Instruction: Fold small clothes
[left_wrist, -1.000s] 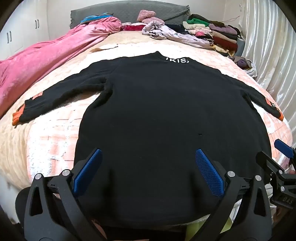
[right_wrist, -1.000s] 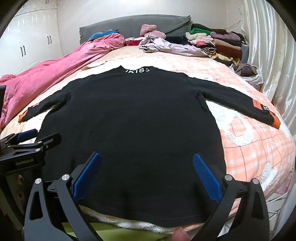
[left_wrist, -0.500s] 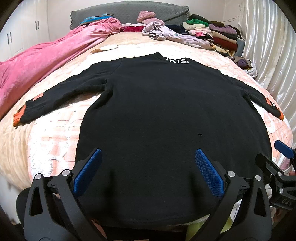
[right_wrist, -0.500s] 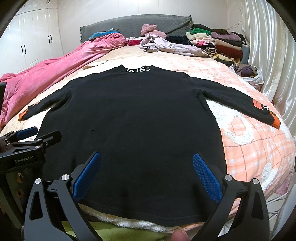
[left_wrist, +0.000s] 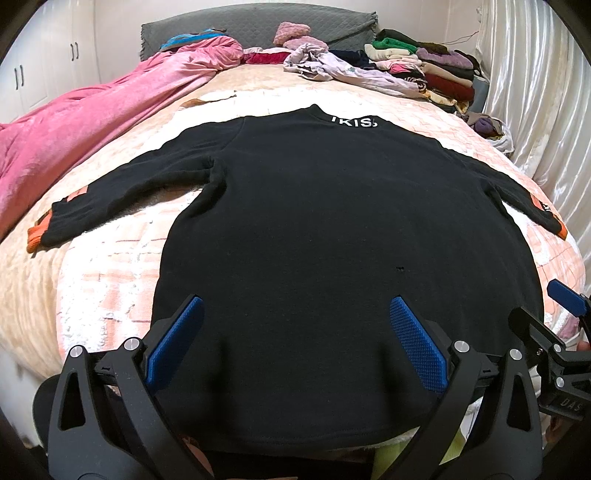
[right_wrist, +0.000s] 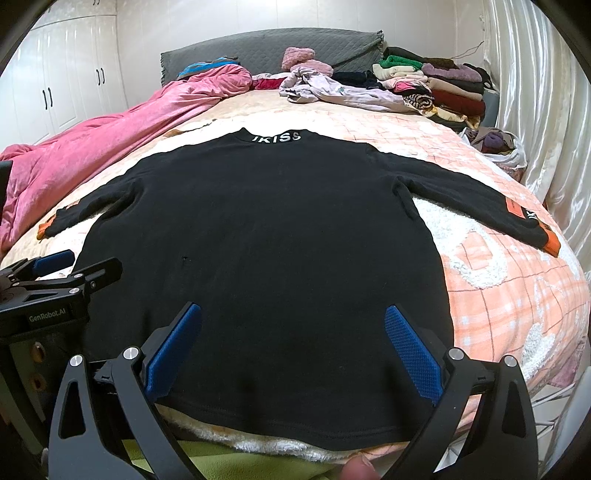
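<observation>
**Black sweater lay flat and nothing had been folded yet**

Black knit covered most of the near half of the bed (right_wrist: 517, 280): the sweater (left_wrist: 332, 229) was spread face down or face up, I could not tell which, with its lettered collar (right_wrist: 275, 137) pointing to the far side and its hem (right_wrist: 295, 424) at the near edge.

Over the last second almost nothing shifted. Your left gripper (left_wrist: 295, 343) hung over the near-left part of the hem with its blue pads spread wide, holding nothing. Your right gripper (right_wrist: 291, 347) hung over the near-right part, likewise spread and empty. Both views barely crept compared with a second earlier, and the cloth kept the same outline.

Both sleeves stayed stretched out: the left sleeve (left_wrist: 122, 199) ran toward the pink quilt (left_wrist: 92, 122), the right sleeve (right_wrist: 480, 199) toward the curtain (right_wrist: 535, 110), each ending in an orange cuff.

That suggested you had finished smoothing and were lined up for the first fold, which probably meant bringing a sleeve in across the body. The stack of folded clothes (right_wrist: 443, 85) sat at the far right, well apart.
</observation>
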